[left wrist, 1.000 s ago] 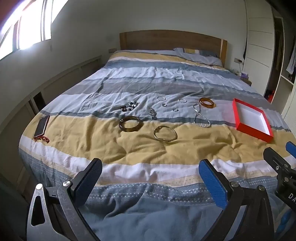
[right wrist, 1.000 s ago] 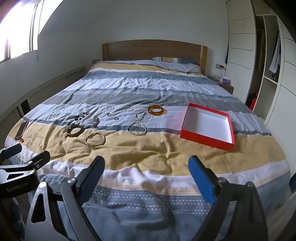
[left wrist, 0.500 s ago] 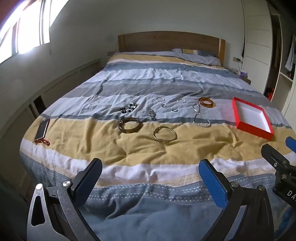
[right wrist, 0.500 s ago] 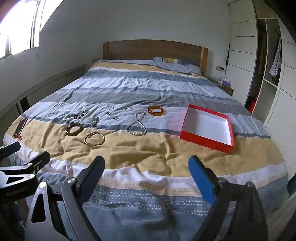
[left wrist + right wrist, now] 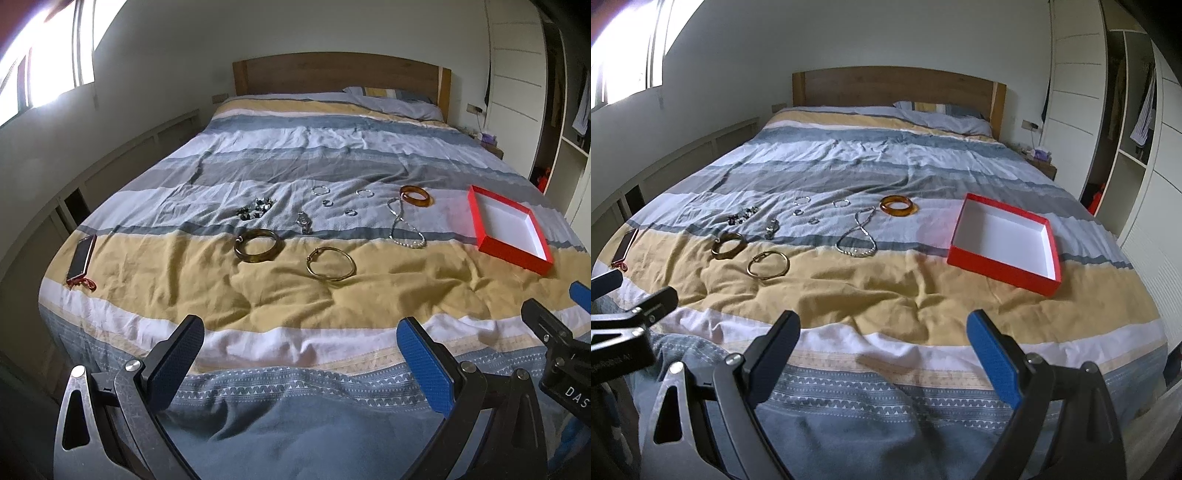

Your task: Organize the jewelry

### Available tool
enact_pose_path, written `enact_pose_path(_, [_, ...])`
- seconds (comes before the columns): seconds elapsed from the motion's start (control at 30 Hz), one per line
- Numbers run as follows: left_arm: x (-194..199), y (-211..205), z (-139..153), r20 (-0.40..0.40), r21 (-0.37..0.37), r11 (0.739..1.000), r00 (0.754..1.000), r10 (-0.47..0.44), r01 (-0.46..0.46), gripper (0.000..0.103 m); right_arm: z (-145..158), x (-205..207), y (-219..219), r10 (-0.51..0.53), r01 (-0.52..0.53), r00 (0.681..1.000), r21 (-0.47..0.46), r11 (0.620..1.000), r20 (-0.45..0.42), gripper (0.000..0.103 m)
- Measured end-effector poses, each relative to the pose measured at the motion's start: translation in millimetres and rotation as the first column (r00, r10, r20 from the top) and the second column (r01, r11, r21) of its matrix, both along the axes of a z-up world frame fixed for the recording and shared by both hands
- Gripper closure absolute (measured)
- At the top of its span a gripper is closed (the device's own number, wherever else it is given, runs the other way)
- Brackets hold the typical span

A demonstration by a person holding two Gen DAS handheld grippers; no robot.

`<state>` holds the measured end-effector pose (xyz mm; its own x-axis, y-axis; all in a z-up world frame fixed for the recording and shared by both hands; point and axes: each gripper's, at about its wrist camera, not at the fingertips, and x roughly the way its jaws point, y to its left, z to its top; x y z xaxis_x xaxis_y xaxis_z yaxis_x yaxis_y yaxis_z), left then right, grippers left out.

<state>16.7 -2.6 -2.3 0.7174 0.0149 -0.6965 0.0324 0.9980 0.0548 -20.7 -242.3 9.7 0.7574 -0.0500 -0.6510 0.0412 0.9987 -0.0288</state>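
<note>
Red box (image 5: 1004, 266) near bed's right edge; bracelets (image 5: 768, 264) left.

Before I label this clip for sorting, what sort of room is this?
A bedroom, most likely: a made bed with a striped duvet, a wooden headboard, and an open wardrobe alongside.

White letters "DAS" can be read on the black body of the right gripper (image 5: 570, 295) at the lower right edge of the left wrist view; the word runs off frame. Lettering on the left gripper (image 5: 631, 284) is too blurred to read.
</note>
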Motion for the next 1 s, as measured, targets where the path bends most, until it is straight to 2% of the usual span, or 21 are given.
enact_pose_path(0.3, [16.8,2.1,-3.6,-0.009,-0.021,0.999,0.999,-0.034,0.034,0.001,-5.6,19.8,2.8,-0.009,0.009,1.000,-0.004,1.000,-0.028,0.011])
enact_pose_path(0.7, [46.2,-1.6,-24.5,-0.071,-0.003,0.997,0.995,-0.076,0.076,0.001,-31.6,49.2,-4.1,-0.012,0.014,0.996,0.018,1.000,-0.086,0.011])
enact_pose_path(1.0, [60.3,-11.6,-37.2,-0.121,-0.025,0.992,0.984,-0.128,0.126,0.001,-49.1,66.1,-9.2,-0.012,0.015,0.992,0.023,1.000,-0.127,0.011])
